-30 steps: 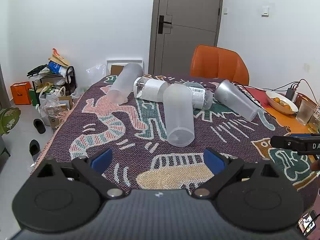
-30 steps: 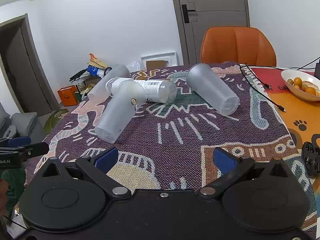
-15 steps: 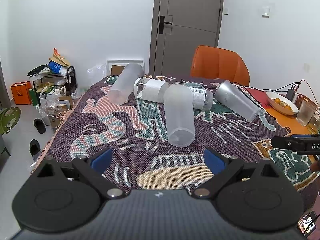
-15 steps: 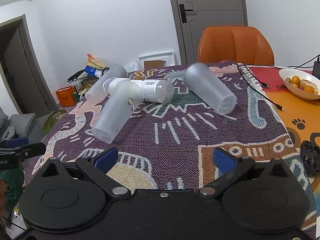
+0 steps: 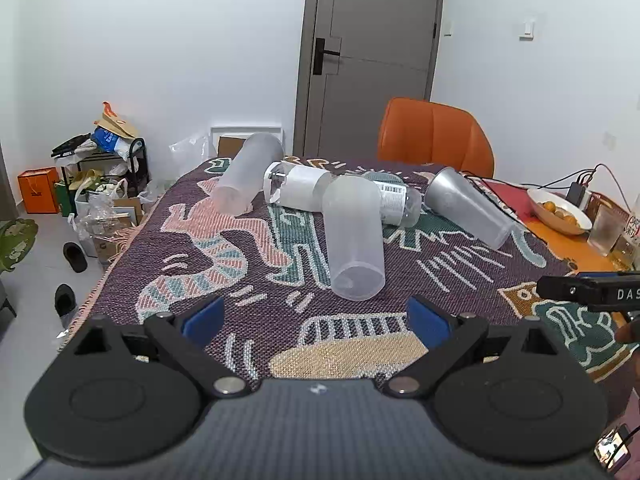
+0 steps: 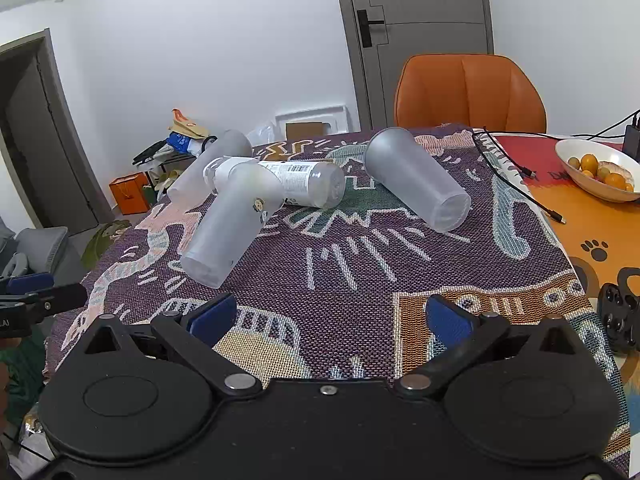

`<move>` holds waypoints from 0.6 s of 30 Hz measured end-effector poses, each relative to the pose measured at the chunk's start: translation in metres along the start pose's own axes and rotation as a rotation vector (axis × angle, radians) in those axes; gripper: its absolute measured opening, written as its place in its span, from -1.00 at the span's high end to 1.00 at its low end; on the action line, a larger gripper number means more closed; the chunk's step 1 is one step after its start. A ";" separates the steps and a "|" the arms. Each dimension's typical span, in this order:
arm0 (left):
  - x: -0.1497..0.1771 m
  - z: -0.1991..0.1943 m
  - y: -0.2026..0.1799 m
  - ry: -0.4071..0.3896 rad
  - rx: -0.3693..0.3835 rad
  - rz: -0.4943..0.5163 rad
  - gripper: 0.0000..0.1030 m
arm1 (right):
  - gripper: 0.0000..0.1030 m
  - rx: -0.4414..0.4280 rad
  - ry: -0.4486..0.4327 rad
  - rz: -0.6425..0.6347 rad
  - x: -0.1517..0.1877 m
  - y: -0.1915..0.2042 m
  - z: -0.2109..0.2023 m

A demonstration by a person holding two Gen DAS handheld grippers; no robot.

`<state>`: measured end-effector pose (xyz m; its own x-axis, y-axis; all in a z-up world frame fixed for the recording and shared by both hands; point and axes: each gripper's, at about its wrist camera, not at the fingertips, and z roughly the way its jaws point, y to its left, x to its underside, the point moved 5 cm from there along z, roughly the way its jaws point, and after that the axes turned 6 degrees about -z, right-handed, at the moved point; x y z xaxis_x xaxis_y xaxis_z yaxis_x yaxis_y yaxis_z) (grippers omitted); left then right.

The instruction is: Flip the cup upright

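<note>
Left claw: jaws spread wide, nothing held, blue pads apart above the woven cloth on the counter. Right claw: likewise wide open and empty, kept low over the near part of the cloth.

Outward from the claws, three frosted cups are seen, all lying on their sides. The middle cup lies nearest, approx. centred ahead of the left claw, closed base toward the camera and far end resting against a labelled plastic bottle, also lying down. The left cup lies further back, w/ its far end beside the bottle cap. The right cup lies apart on the right, base toward the right claw, wide mouth away.

Progress, as judged: none yet. No cup is touched, gripped or stood upright; the whole job is left, i.e. approach, grasp on a cup wall, rotation to mouth-up, release. Which cup is meant can't be told.

Beyond, an orange chair and a fruit bowl are noted.
</note>
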<state>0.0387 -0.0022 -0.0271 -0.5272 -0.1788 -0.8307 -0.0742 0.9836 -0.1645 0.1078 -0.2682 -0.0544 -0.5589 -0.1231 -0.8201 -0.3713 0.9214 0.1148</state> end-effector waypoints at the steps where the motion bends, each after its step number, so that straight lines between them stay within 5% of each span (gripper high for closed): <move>1: -0.001 0.000 0.000 -0.001 0.002 -0.001 -0.88 | -1.00 0.000 0.000 0.000 0.000 0.000 0.000; 18: -0.003 -0.003 -0.001 -0.027 0.011 -0.005 -0.88 | -1.00 0.006 -0.001 0.001 0.000 -0.003 0.002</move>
<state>0.0379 -0.0021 -0.0228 -0.5041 -0.1848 -0.8436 -0.0672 0.9823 -0.1750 0.1101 -0.2703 -0.0555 -0.5583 -0.1220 -0.8206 -0.3666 0.9236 0.1121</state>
